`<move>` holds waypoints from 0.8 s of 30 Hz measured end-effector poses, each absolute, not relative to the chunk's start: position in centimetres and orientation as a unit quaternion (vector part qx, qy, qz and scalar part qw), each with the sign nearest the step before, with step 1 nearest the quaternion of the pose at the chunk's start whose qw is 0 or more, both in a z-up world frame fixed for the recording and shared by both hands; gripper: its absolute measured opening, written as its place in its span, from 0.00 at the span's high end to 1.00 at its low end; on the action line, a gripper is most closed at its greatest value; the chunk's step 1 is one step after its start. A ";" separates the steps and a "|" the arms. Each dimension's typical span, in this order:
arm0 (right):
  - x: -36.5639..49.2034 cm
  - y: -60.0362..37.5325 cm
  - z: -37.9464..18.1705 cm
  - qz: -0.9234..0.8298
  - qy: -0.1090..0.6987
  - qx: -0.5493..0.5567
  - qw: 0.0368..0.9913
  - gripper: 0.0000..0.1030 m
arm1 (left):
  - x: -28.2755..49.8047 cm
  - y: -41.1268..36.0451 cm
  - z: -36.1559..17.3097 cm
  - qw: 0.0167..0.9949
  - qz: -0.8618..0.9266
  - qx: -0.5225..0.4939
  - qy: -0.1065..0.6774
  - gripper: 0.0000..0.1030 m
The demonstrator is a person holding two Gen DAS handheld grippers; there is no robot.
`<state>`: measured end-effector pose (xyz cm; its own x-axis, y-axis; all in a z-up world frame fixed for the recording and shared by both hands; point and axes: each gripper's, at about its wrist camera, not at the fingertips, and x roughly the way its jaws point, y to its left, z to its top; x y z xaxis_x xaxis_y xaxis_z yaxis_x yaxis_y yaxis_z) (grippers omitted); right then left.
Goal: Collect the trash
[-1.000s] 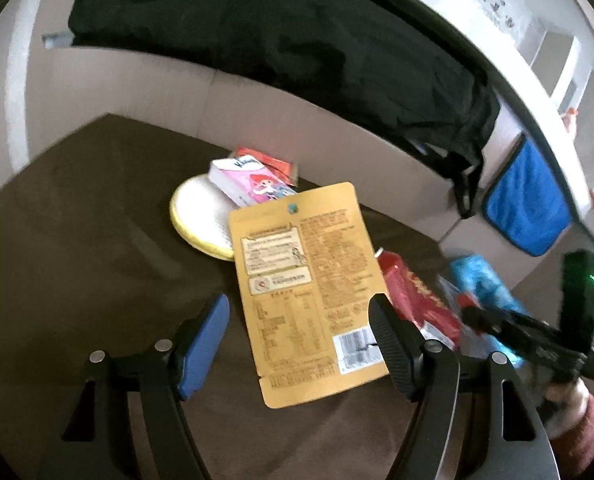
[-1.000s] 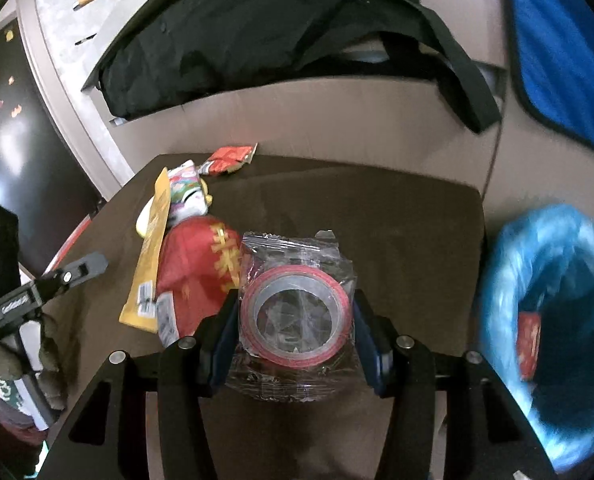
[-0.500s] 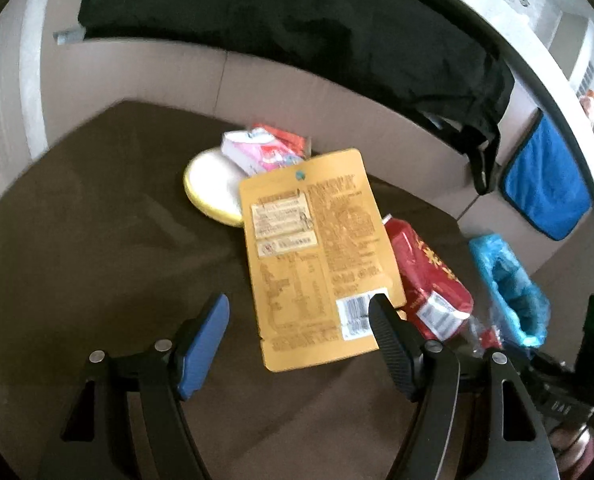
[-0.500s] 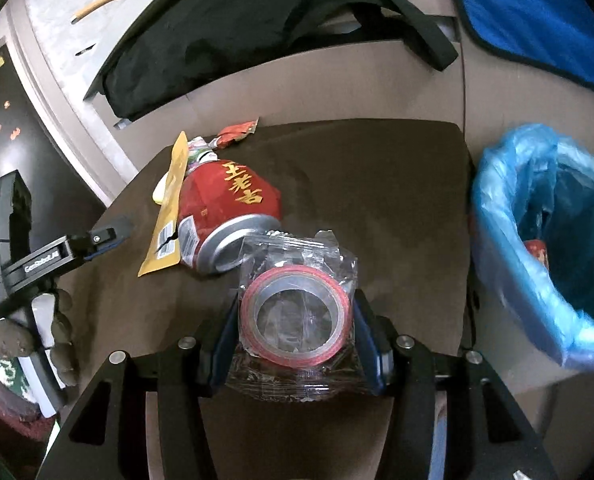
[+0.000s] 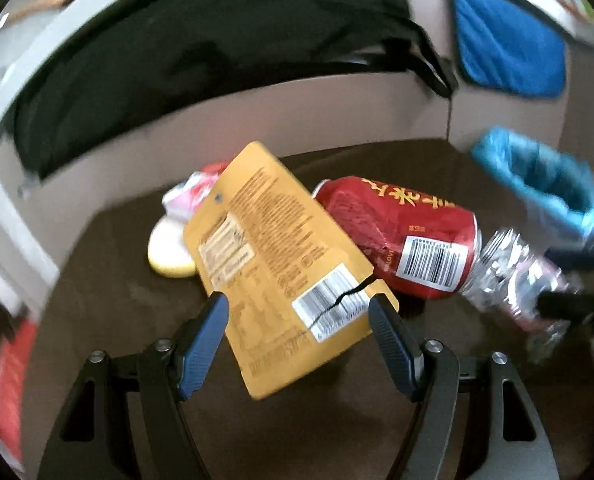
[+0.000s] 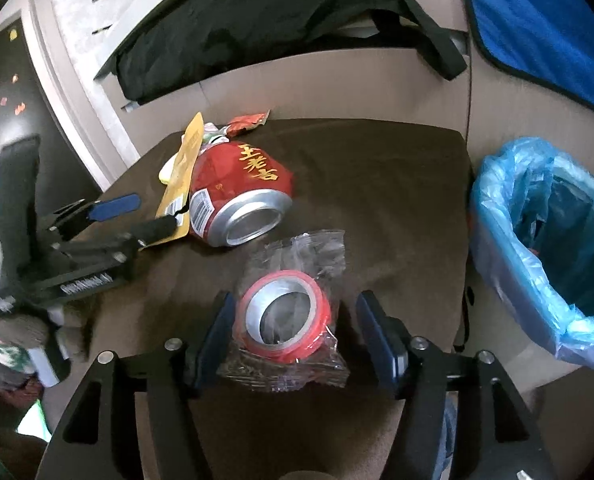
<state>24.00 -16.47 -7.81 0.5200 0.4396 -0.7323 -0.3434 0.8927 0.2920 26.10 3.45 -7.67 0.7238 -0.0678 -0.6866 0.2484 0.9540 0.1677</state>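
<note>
**Trash on table: roll loose between right jaws, pouch astride left jaws**

Roll (image 6: 283, 316), red tape sealed in a clear wrapper, lies on the table (image 6: 377, 184) between the jaws of the right gripper (image 6: 293, 328). These jaws have just been opening. Both pads now stand clear of the red ring, though the wrapper's crumpled edge reaches about to the left-hand pad. Nothing is pinched. The bin (image 6: 497, 208), lined with a blue bag, stands off to the right of these jaws, past the table edge. Judgement: the roll is down short of the bin, so a fresh grasp appears needed before it can go in.

The left gripper (image 5: 297, 320) has its jaws spread wide, with the pouch (image 5: 273, 272), yellow and flat, running forward from between them. The right wrist view shows the pouch up on edge against the can (image 5: 409, 236), its lower corner at one finger and the blue pad of the other well apart from it. Finding: propped, not gripped. The tilt seems owed to the can behind it and the finger beneath it.

The can lies on its side ahead and right of the left jaws. A pale disc (image 5: 167, 252) lies ahead and left. Both are untouched.

Risk: the pouch is thin and may slide off a single finger, and the wrapper is slick.
</note>
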 end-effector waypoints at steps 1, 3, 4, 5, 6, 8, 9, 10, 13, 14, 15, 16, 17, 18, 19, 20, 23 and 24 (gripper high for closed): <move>24.1 -16.8 -7.8 0.224 0.436 0.062 0.869 0.41 | 26.4 3.3 -7.8 0.919 -0.084 0.136 0.360 0.30; 24.0 -17.2 -7.7 0.221 0.436 0.070 0.869 0.41 | 27.5 3.3 -8.2 0.914 -0.083 0.140 0.371 0.30; 23.9 -17.4 -7.6 0.220 0.435 0.073 0.870 0.41 | 28.1 3.6 -8.3 0.912 -0.084 0.129 0.380 0.31; 23.7 -17.5 -7.5 0.220 0.433 0.076 0.871 0.41 | 28.7 3.9 -8.4 0.910 -0.082 0.118 0.389 0.35; 23.6 -17.6 -7.5 0.219 0.433 0.077 0.871 0.41 | 29.4 4.4 -8.6 0.907 -0.081 0.104 0.400 0.45; 23.5 -17.6 -7.5 0.220 0.434 0.076 0.870 0.41 | 30.6 5.5 -9.0 0.898 -0.085 0.069 0.426 0.60; 23.4 -17.5 -7.5 0.221 0.435 0.074 0.870 0.41 | 31.0 6.3 -8.9 0.897 -0.090 0.045 0.430 0.65; 23.4 -17.4 -7.5 0.220 0.436 0.072 0.870 0.41 | 31.1 6.9 -8.7 0.899 -0.089 0.030 0.428 0.75; 23.2 -16.8 -7.4 0.217 0.435 0.058 0.872 0.41 | 30.8 8.7 -7.5 0.910 -0.072 0.001 0.409 0.92; 23.2 -16.5 -7.4 0.217 0.435 0.053 0.872 0.41 | 30.4 9.2 -6.9 0.913 -0.071 -0.012 0.402 0.93; 23.2 -16.3 -7.4 0.218 0.435 0.047 0.872 0.41 | 30.0 9.9 -6.1 0.917 -0.068 -0.027 0.391 0.95; 23.1 -16.1 -7.3 0.219 0.435 0.040 0.873 0.41 | 29.6 10.4 -5.4 0.921 -0.064 -0.035 0.382 0.95; 23.0 -15.7 -7.2 0.222 0.433 0.032 0.873 0.41 | 29.3 11.0 -4.8 0.925 -0.060 -0.040 0.373 0.96; 23.0 -15.5 -7.1 0.226 0.432 0.028 0.873 0.41 | 28.8 11.7 -3.9 0.930 -0.057 -0.047 0.359 0.96; 22.9 -15.2 -7.0 0.229 0.431 0.023 0.873 0.41 | 28.5 12.1 -3.3 0.933 -0.054 -0.052 0.352 0.97; 22.9 -14.9 -6.9 0.231 0.429 0.016 0.873 0.41 | 28.1 12.6 -2.8 0.935 -0.052 -0.059 0.345 0.97; 22.9 -13.9 -6.8 0.222 0.425 -0.018 0.878 0.37 | 27.3 13.7 -1.5 0.938 -0.053 -0.085 0.331 0.97; 23.0 -13.7 -6.8 0.218 0.424 -0.029 0.879 0.37 | 27.1 14.3 -1.2 0.938 -0.055 -0.094 0.328 0.97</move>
